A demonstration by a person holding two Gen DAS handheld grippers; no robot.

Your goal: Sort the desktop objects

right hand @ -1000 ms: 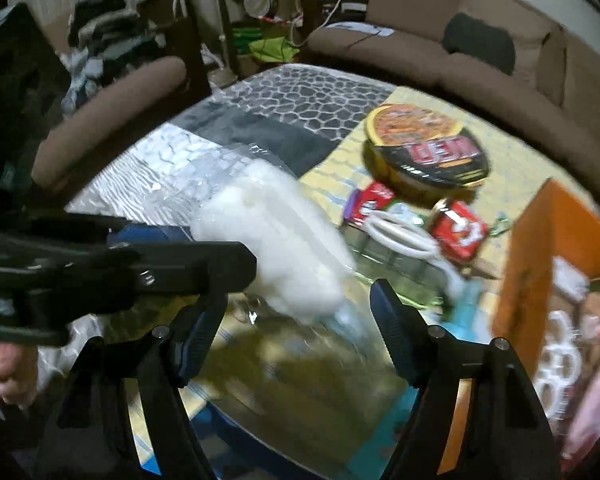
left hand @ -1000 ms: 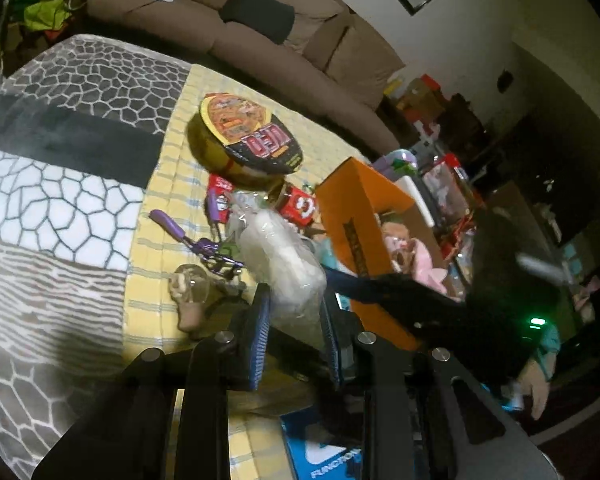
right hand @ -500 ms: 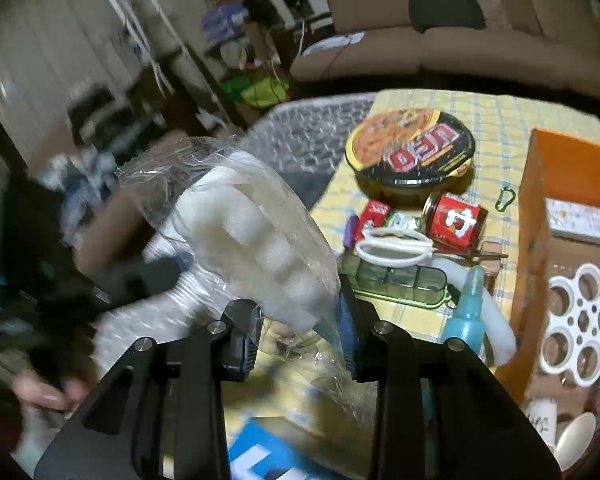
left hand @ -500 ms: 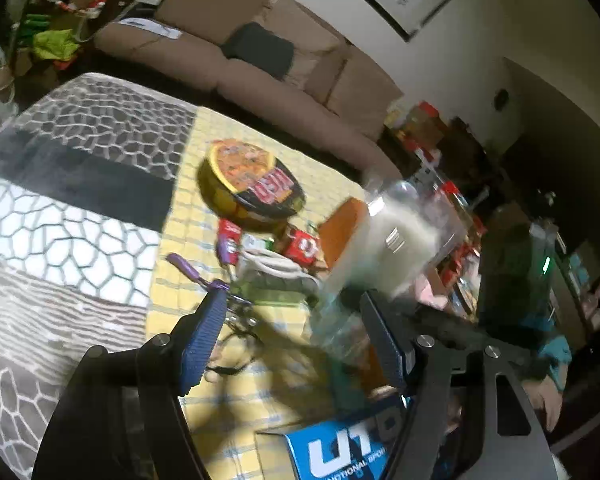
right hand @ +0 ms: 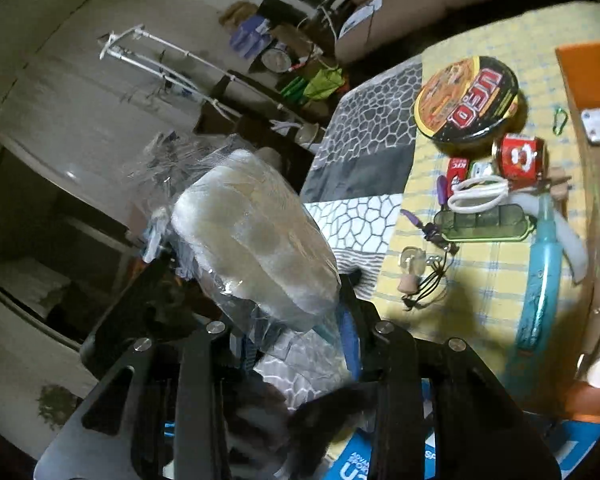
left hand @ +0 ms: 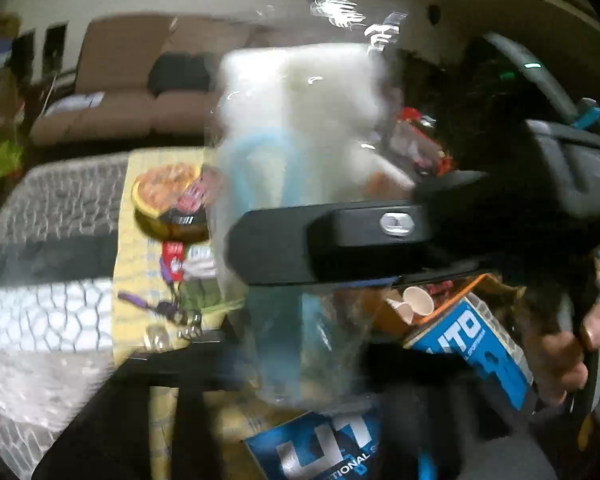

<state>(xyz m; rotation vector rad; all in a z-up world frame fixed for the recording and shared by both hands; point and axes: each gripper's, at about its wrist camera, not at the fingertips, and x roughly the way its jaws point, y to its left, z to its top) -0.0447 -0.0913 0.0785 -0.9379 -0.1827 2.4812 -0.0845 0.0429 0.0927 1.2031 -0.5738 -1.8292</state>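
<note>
Two grippers: my right gripper (right hand: 284, 320) clamps the cotton-pad bag (right hand: 256, 236), jaws opening; my left gripper (left hand: 300, 364) closes around its slack film, twelve o'clock; slippage threatens.

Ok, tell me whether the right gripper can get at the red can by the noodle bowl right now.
Probably not yet: the right gripper has the clear bag between its fingers, though they are opening. The red can itself lies uncovered on the yellow cloth.
</note>
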